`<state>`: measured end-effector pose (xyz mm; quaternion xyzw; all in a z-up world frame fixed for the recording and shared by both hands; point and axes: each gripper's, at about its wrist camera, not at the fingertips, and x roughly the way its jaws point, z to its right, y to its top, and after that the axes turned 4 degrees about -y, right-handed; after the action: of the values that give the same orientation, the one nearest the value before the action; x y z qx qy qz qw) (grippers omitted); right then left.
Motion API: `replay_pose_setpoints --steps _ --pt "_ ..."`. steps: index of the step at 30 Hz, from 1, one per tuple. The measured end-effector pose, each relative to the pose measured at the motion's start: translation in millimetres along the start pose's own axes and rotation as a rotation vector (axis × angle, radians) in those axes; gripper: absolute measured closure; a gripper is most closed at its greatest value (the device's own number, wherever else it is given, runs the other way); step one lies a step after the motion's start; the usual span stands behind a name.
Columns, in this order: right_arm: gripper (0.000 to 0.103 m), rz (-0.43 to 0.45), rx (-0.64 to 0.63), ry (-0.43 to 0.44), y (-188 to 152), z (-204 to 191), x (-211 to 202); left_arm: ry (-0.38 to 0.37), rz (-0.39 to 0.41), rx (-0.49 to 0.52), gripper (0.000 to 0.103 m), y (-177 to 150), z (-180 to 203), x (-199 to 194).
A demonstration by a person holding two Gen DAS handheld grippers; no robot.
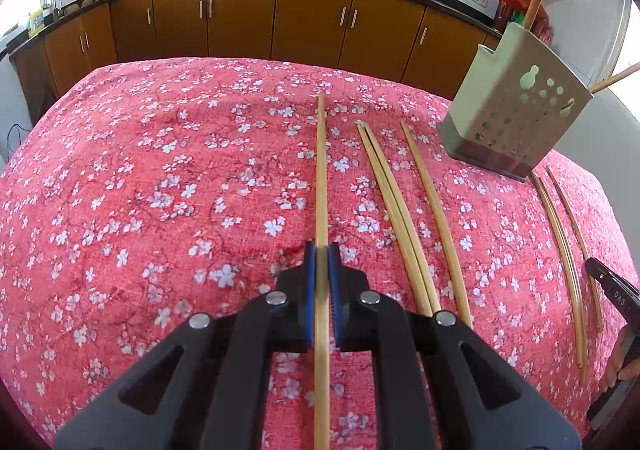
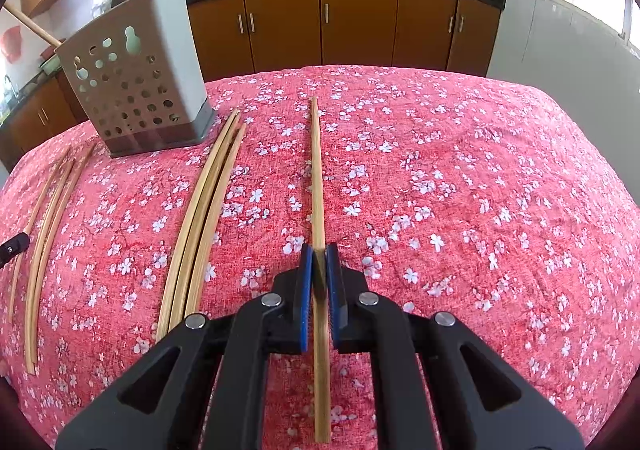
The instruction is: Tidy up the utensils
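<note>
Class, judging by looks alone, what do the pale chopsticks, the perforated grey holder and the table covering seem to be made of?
Pale tan chopsticks: probably bamboo or wood; matte, fine lengthwise grain.
Perforated grey-green utensil holder: likely moulded plastic; smooth, even colour, clean punched holes.
Red floral tablecloth: woven fabric, seemingly chenille-like; nubby texture, printed white blossoms.

chopsticks (image 1: 404, 210) left of holder (image 1: 516, 106)
</note>
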<state>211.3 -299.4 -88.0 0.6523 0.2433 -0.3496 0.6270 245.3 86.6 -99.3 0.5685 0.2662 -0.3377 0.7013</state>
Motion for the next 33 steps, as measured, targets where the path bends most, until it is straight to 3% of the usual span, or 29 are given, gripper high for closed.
replay_pose_setpoints --steps 33 --pt "0.094 0.0 0.0 -0.001 -0.4 0.8 0.4 -0.026 0.002 -0.026 0.092 1.9 0.8 -0.3"
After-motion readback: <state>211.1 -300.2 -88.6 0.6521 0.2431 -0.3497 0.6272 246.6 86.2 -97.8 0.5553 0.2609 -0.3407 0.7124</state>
